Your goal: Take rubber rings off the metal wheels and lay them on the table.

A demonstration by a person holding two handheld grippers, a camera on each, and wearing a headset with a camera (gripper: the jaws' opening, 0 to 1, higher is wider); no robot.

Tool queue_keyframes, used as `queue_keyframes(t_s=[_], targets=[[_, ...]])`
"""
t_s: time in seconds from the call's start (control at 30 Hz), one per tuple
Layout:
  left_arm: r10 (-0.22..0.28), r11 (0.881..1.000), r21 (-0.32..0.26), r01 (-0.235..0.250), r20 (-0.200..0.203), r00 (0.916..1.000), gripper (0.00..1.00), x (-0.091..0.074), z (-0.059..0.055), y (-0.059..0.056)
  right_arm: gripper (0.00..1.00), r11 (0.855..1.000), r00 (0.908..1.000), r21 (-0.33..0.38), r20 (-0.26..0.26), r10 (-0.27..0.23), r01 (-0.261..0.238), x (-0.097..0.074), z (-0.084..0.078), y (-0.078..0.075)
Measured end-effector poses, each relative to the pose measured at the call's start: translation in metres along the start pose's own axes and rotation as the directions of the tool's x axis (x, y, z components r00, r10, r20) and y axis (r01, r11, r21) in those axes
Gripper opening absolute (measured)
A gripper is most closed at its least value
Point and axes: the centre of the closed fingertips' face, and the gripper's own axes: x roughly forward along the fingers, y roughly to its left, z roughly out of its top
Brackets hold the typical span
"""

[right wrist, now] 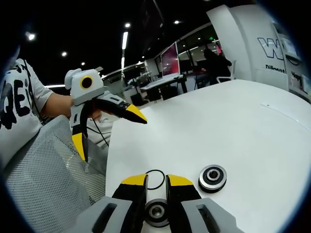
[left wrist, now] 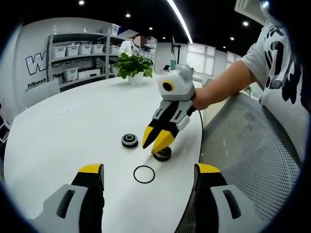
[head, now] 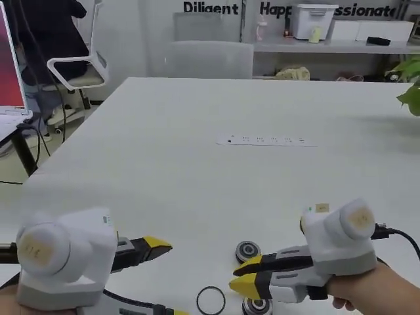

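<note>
Two metal wheels with dark rims lie near the table's front edge: one farther in, the other nearer the edge. A loose black rubber ring lies flat beside them. My right gripper hovers just over the nearer wheel, its jaws a narrow gap apart with nothing between them. My left gripper is wide open and empty, facing the ring from the left.
A white power strip lies mid-table. A potted plant stands at the far right corner. Chairs and shelves line the far side. A mesh chair back is close to the front edge.
</note>
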Motion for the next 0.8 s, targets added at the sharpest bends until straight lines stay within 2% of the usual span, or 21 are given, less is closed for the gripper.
queue_keyframes(t_s=[0.27, 0.43, 0.8], targets=[[-0.009, 1.0, 0.011, 0.009, -0.007, 0.9999, 0.72, 0.004, 0.004, 0.002, 0.14, 1.0, 0.9996, 0.012, 0.028, -0.007, 0.006, -0.013, 0.004, -0.001], [-0.027, 0.999, 0.021, 0.028, -0.019, 0.9994, 0.71, 0.01, 0.005, -0.001, 0.15, 1.0, 0.9993, 0.02, 0.037, -0.012, 0.012, -0.022, 0.003, -0.001], [-0.054, 0.997, 0.044, 0.056, -0.031, 0.998, 0.7, 0.022, 0.012, -0.004, 0.17, 1.0, 0.9988, 0.006, 0.037, -0.031, 0.031, -0.036, -0.002, 0.0]])
